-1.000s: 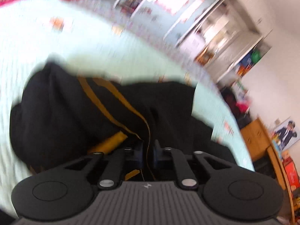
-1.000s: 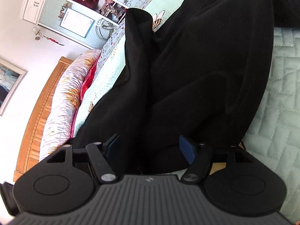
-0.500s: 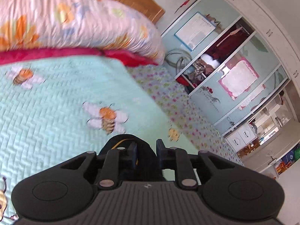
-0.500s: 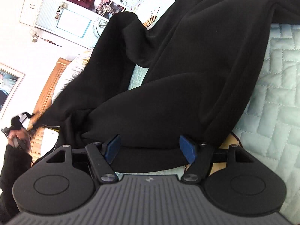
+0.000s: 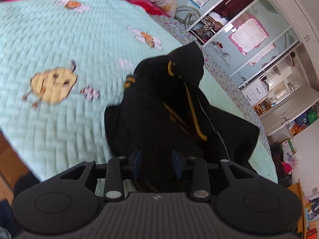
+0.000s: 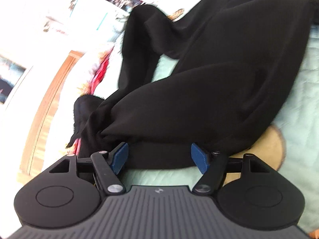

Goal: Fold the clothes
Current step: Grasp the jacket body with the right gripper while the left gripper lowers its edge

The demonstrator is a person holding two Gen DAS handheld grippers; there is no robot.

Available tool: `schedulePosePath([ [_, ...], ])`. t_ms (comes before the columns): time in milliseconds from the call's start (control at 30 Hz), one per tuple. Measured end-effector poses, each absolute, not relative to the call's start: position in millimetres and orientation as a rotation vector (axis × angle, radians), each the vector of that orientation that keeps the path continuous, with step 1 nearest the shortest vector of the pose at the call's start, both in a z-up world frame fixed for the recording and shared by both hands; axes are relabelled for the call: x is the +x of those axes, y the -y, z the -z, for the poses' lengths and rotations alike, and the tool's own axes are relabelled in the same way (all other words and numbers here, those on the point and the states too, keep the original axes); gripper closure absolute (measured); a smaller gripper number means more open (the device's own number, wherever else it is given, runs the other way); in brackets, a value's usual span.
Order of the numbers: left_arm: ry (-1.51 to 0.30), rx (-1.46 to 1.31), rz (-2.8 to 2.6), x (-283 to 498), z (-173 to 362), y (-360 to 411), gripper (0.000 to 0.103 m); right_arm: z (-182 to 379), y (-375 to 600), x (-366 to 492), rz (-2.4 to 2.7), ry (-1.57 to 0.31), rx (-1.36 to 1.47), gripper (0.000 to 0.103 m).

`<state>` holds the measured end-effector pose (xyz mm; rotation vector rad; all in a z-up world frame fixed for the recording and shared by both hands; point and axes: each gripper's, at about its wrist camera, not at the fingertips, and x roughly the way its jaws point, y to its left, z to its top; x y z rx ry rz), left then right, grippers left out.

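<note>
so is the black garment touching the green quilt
Touching: the right wrist view shows the black garment lying flat on the green quilt, no gap.

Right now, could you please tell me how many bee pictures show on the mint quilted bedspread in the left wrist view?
2: one bee picture near the red blanket edge at top, another bee picture just beyond the black garment. More may lie hidden under it.

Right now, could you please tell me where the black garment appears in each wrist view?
Left wrist: black garment heaped at centre, yellow stripes showing, running down between the claw's pads.
Right wrist: it fills centre and upper right.
Shared landmark: the mint quilted bedspread.
</note>
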<state>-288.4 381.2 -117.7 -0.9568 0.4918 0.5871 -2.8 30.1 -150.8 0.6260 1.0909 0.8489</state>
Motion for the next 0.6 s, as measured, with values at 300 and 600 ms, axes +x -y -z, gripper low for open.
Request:
schedulePosePath([
  [300, -0.545, -1.159, -0.611, -310, 158, -364, 0.065, 119, -65, -53, -1.081, -1.062, 0.439, 0.028],
  [600, -0.531, -1.181, -0.615, -320, 155, -359, 0.062, 139, -142, -50, -1.169, -1.111, 0.324, 0.027],
])
